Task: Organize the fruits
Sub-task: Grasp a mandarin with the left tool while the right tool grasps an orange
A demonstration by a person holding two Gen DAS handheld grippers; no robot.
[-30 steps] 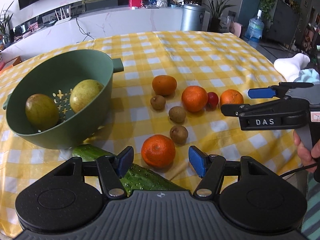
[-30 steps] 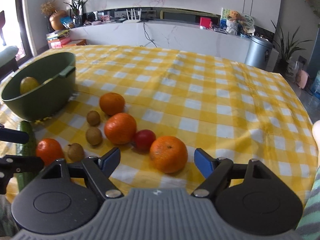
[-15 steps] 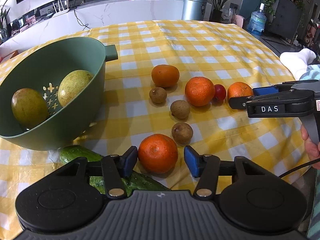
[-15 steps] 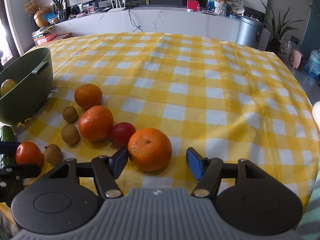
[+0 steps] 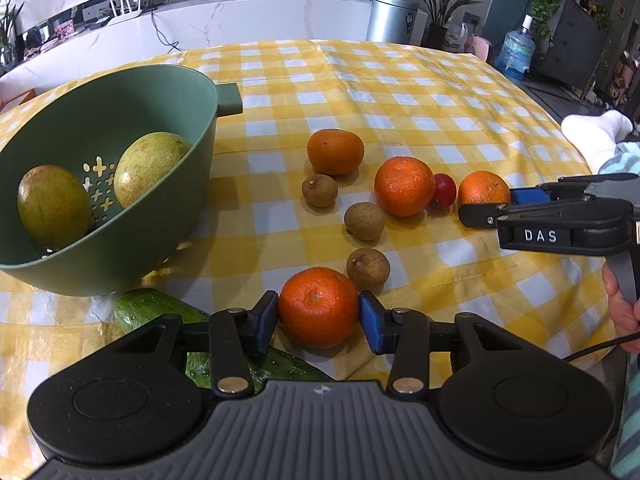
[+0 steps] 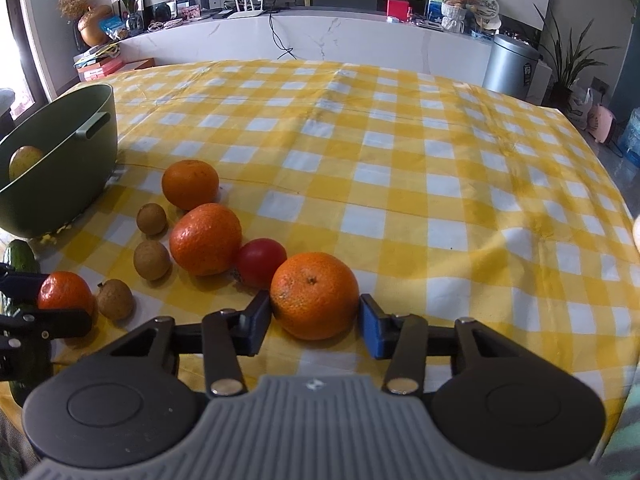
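So both claws closed in since a moment ago: left gripper [image 5: 319,316] now pinches the near orange [image 5: 318,306] between its pads, right gripper [image 6: 315,322] squeezes its own orange [image 6: 315,295], tomato [image 6: 261,262] just ahead-left.

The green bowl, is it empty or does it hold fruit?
Not empty: the green bowl holds two yellow-green fruits lying on its perforated bottom.

Fruit count on the desk [image 5: 360,76]

Four oranges [image 5: 318,306], three small brown fruits [image 5: 364,221], one red tomato [image 5: 444,189], one cucumber [image 5: 152,308], and two yellow-green fruits [image 5: 150,168] inside one green colander [image 5: 120,264].
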